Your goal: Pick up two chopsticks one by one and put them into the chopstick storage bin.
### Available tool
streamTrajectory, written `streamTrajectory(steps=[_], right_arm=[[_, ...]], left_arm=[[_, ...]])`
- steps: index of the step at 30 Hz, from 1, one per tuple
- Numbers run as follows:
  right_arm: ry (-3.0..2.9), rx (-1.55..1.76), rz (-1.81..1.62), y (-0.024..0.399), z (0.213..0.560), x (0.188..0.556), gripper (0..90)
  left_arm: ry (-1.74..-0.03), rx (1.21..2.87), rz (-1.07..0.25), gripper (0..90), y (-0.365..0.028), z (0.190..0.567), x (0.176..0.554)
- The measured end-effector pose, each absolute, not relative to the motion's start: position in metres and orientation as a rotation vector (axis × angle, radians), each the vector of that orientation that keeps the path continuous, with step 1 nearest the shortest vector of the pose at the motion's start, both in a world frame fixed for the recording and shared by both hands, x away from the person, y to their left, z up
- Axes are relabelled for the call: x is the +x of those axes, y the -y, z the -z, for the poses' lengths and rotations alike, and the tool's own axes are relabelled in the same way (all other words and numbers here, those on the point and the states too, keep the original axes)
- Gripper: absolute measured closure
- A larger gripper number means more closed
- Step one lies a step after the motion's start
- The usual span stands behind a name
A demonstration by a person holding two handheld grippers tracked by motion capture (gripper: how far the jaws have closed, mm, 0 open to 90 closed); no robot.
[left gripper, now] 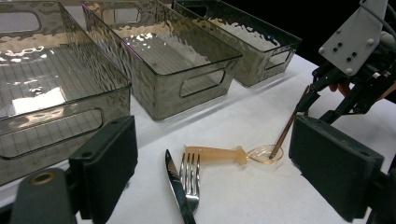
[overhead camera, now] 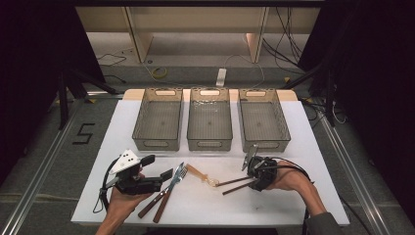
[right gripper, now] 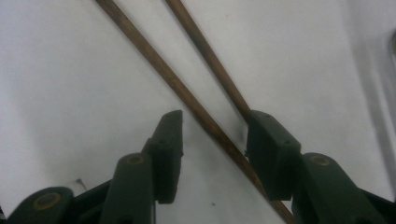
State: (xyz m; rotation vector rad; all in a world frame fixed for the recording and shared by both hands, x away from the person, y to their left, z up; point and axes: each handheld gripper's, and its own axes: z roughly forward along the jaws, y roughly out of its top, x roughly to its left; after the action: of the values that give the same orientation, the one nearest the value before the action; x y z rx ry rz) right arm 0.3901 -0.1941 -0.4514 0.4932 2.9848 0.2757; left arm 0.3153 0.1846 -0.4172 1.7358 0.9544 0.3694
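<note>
- Right gripper (overhead camera: 246, 182) is down low over the two wooden chopsticks (overhead camera: 236, 184) on the white table (overhead camera: 274, 205), at the right side of the high view.
- In the right gripper view, its jaws straddle the sticks: one chopstick (right gripper: 187, 95) runs through the gap, the other slips behind the right-hand jaw. Pads aren't pressing on either stick, so nothing is gripped; the jaws sit partly apart.
- The far tips of the chopsticks reach the ring end of an amber translucent spoon (overhead camera: 201, 175), lying mid-table.
- Left gripper (overhead camera: 166, 178) hangs just above the table at the left with its jaws wide apart and nothing between them, as the left gripper view shows.
- Just past it lie a fork (left gripper: 190, 177) and a knife (left gripper: 176, 189) side by side, both with wooden handles, with the spoon (left gripper: 219, 154) right behind them.
- Three smoky clear plastic bins (overhead camera: 209, 125) stand in a row along the far edge of the table.
</note>
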Motion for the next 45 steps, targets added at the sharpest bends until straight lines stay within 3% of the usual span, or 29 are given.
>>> streamTrajectory(steps=[15,18,34,45], right_arm=[[-3.035,0.421,-0.2,0.19,0.454,0.393,66.7],[-3.042,0.406,-0.181,0.187,0.454,0.391,72.3],[-3.074,0.258,-0.164,0.185,0.454,0.385,84.7],[-3.089,0.21,-0.172,0.187,0.451,0.38,85.1]], left_arm=[[-0.953,1.739,-0.372,15.0,-0.184,0.417,0.315],[-0.954,1.737,-0.373,15.0,-0.184,0.417,0.315],[-0.947,1.739,-0.376,15.0,-0.184,0.416,0.315],[-0.947,1.74,-0.372,15.0,-0.183,0.417,0.315]])
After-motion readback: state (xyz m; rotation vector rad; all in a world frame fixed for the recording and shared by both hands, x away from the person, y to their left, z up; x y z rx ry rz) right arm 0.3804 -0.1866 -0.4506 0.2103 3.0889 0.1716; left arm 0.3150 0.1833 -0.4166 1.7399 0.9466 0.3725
